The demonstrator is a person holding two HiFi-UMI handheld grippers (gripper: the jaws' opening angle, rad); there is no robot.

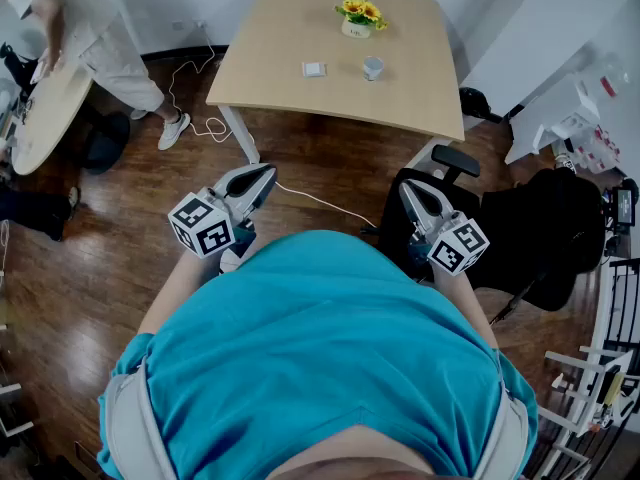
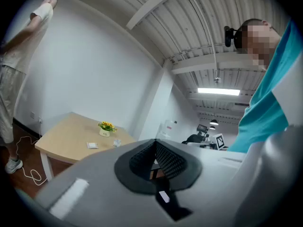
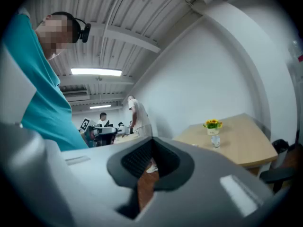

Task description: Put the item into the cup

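A small clear cup (image 1: 372, 68) stands on the light wooden table (image 1: 270, 78) at the far end of the room, with a flat white item (image 1: 314, 69) just left of it. Both also show in the left gripper view: the cup (image 2: 117, 143) and the item (image 2: 92, 145). The right gripper view catches the cup (image 3: 216, 141) only. My left gripper (image 1: 267, 172) and right gripper (image 1: 405, 187) are held close to my chest, well short of the table. Both have their jaws together with nothing between them, as the left gripper (image 2: 154, 144) and right gripper (image 3: 151, 142) show in their own views.
A pot of yellow flowers (image 1: 360, 16) stands behind the cup. A black office chair (image 1: 447, 160) is between me and the table's right corner. A white cable (image 1: 195, 120) lies on the wooden floor. A person in white (image 1: 95, 38) stands by a round table (image 1: 40, 118) at the left.
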